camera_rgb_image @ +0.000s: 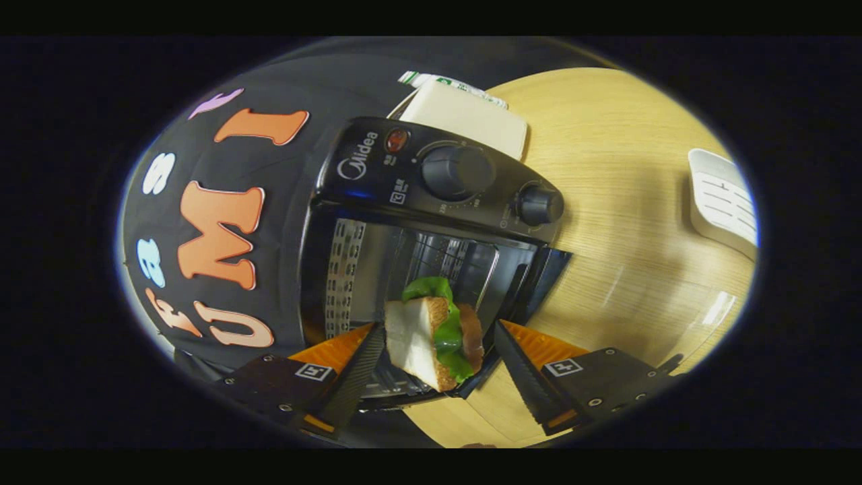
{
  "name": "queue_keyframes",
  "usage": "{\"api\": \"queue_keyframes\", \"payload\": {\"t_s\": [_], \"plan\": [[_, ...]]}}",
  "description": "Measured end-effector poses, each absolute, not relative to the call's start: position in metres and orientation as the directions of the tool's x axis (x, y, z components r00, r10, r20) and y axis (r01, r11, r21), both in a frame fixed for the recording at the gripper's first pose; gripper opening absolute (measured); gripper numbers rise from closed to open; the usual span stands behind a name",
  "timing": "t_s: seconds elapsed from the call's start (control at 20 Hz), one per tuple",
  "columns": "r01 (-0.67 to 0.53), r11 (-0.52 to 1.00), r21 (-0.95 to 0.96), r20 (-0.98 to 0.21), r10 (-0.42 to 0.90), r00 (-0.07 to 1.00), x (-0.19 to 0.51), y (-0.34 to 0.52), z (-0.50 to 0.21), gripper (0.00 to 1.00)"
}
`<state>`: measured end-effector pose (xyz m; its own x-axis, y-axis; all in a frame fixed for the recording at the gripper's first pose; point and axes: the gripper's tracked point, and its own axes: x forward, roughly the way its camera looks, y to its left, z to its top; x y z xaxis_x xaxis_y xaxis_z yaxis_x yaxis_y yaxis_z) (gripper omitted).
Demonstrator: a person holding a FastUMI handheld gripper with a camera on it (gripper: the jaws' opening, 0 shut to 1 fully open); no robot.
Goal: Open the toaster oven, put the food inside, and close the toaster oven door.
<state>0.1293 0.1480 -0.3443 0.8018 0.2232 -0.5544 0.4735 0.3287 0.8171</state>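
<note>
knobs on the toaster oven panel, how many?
2. Big knob sits mid-panel beside the red lamp; small knob at the panel's far end. Gripper is open around the sandwich.

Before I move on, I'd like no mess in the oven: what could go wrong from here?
1. The gripper is open, with the sandwich between its fingers at the toaster oven mouth. It may tip.
2. Its lettuce sticks out and could snag.
3. The open door sits close to one finger; a bump seems possible.
</note>
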Motion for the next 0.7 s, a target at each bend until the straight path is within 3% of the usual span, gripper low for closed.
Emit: {"api": "queue_keyframes", "payload": {"t_s": [0.35,0.7], "plan": [[0.444,0.459,0.77,-0.589,0.245,0.77,0.06,0.146,-0.331,0.98],[0.285,0.692,0.664,-0.59,0.25,0.767,0.007,0.144,-0.31,0.98]]}}
